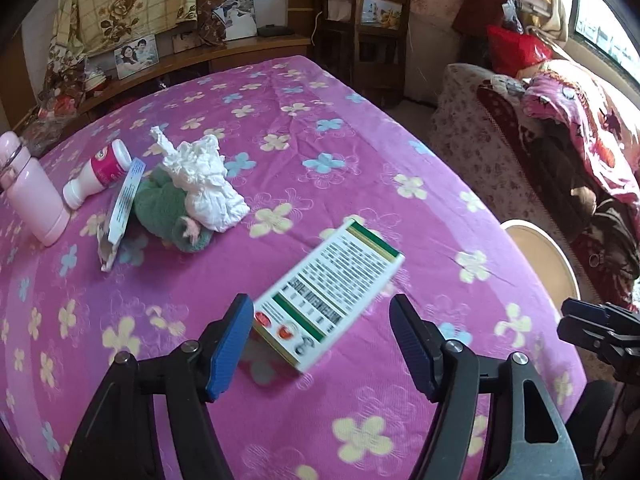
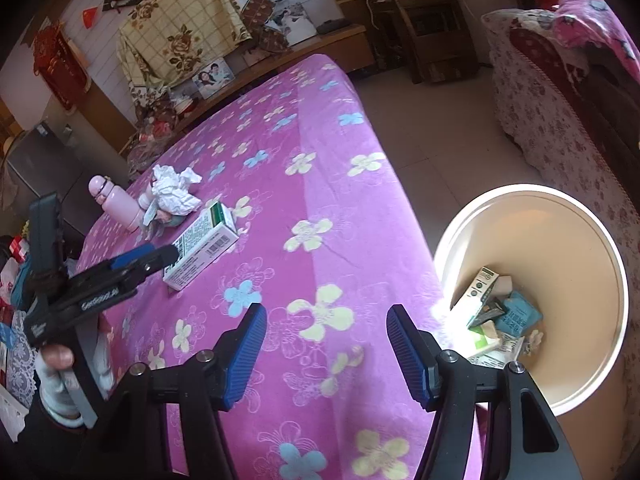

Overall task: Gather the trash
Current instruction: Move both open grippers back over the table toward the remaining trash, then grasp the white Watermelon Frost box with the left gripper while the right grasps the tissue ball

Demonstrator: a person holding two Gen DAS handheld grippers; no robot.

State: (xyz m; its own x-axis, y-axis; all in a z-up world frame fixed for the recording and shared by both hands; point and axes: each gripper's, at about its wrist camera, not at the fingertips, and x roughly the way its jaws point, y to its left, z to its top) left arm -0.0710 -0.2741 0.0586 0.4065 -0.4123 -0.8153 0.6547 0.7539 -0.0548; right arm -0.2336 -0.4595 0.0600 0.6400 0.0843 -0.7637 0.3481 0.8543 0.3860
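We see the left gripper (image 1: 322, 340) low centre in the left wrist view, its 2 blue-padded jaws spread wide over the pink flowered bedspread (image 1: 360, 168). A white and green printed carton (image 1: 328, 294) sits between them, blurred; its lower left corner is right at the left pad, the right pad stands clear of it, and we cannot tell if the left pad actually touches. In the right wrist view the same carton (image 2: 202, 246) is at left centre, looking like it rests on the bedspread (image 2: 328, 184), with the left gripper's (image 2: 172, 254) tip against its near end. The right gripper (image 2: 326, 350) is at lower centre there, jaws spread, nothing between them. A round cream trash bin (image 2: 580, 240) stands at right of that frame, beside the bed edge, with several small cartons and packets (image 2: 494, 316) in the bottom. Upper left of the left wrist frame: crumpled white tissue (image 1: 206, 182) on a green knit item (image 1: 164, 208), a flat blue and white packet (image 1: 124, 204) just beside, a white bottle with pink label (image 1: 100, 174) lying down, and a pink flask (image 1: 30, 192) upright at far left. A gloved hand (image 2: 64, 384) shows at lower left of the right wrist view.
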